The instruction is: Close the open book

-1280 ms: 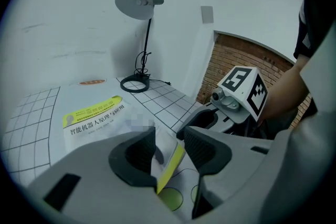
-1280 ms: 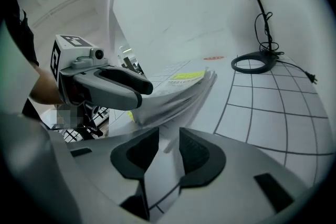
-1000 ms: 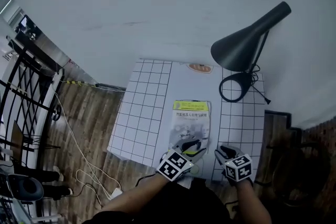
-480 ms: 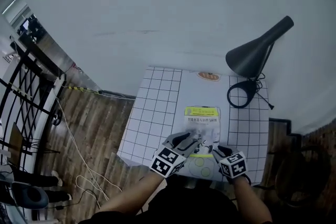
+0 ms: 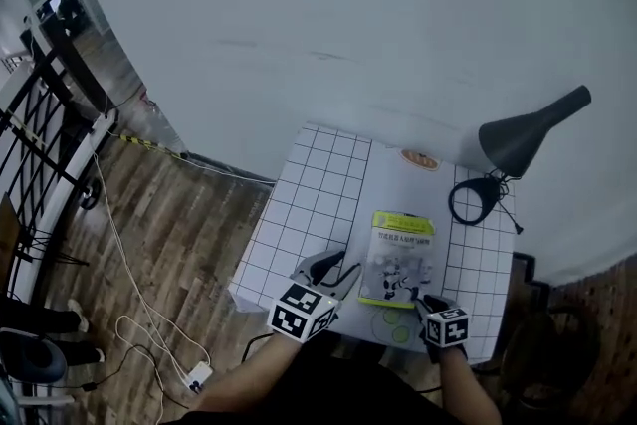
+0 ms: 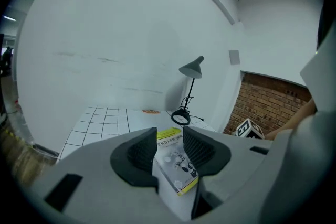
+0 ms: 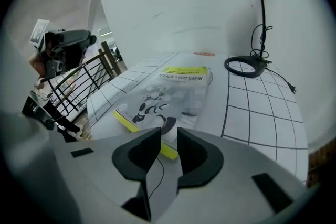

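The grey left gripper (image 5: pixel 333 271) is drawn off the closed yellow-banded paperback book's (image 5: pixel 401 254) near left corner, out over the white gridded table (image 5: pixel 304 214) (apart from the cover now), its jaws closing on nothing. The grey right gripper (image 5: pixel 430 304) is brought up to the book's near edge, jaws closing, empty.

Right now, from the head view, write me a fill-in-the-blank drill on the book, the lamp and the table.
1. The book lies ____ on the table, its cover facing up.
2. The band across the far end of its cover is ____.
3. The desk lamp is ____ in colour.
4. In the head view the desk lamp stands on the book's ____ side.
Missing words: closed; yellow; black; right.
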